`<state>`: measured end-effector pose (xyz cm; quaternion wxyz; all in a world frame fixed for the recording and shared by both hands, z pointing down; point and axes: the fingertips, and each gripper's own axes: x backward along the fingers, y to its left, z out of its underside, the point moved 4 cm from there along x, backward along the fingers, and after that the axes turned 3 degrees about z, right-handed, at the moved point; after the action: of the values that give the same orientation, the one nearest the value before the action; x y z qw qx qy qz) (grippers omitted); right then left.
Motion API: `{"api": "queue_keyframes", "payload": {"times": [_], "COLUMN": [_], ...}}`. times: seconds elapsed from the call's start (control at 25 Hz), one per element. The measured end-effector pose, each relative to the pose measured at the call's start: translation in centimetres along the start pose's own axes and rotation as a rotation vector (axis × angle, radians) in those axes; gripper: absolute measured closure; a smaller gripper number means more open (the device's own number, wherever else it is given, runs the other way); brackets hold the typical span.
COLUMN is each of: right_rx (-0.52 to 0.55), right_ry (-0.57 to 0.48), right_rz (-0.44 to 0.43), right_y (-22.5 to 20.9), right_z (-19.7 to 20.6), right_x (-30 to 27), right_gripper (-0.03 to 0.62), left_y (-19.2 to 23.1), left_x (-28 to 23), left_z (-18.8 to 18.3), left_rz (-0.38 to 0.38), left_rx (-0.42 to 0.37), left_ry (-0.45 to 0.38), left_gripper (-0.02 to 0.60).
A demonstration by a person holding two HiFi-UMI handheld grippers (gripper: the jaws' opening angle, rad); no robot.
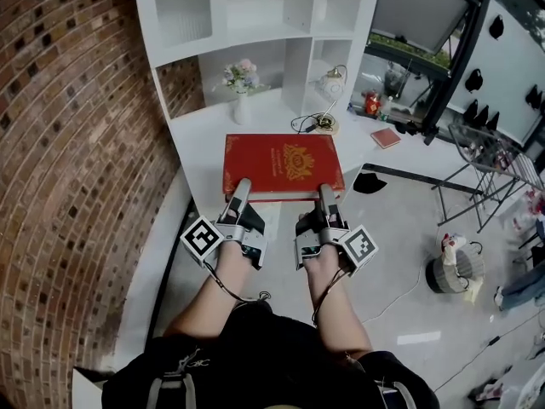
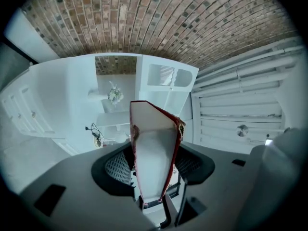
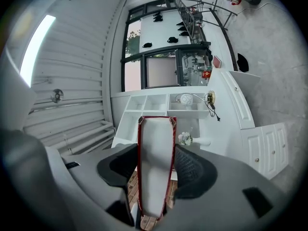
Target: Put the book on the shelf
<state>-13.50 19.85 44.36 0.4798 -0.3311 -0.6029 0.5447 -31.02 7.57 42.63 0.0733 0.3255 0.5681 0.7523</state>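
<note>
Left tool [image 1: 241, 187] and right tool [image 1: 326, 191] each clamp the red book [image 1: 281, 162] at its near edge; it lies level over the white tabletop [image 1: 194, 139].

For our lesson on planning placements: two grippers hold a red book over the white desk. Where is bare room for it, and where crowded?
Bare: the upper shelf cubbies, which look empty, and the narrow desktop strip between the flower vase and the brick wall. Crowded: the back right corner, with lamp and cable.
</note>
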Motion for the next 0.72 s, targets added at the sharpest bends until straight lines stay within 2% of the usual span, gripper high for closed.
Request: {"api": "queue_keyframes", "payload": {"times": [0.28, 0.72], "right_rx": [0.022, 0.054], "right_ry": [-0.009, 0.012], "right_rz": [-0.023, -0.039], "right_y": [-0.7, -2.4], "right_z": [-2.1, -6.9], "right_x": [-2.5, -9.5], "right_gripper": [0.350, 0.350], "left_y": [1.8, 5.5], "left_x": [-3.2, -11.0], "left_z": [0.2, 0.1], "left_rz": [0.029, 0.061], "left_rx": [0.000, 0.015], "left_ry": [0.008, 0.003], "left_gripper": [0.325, 0.325]}}
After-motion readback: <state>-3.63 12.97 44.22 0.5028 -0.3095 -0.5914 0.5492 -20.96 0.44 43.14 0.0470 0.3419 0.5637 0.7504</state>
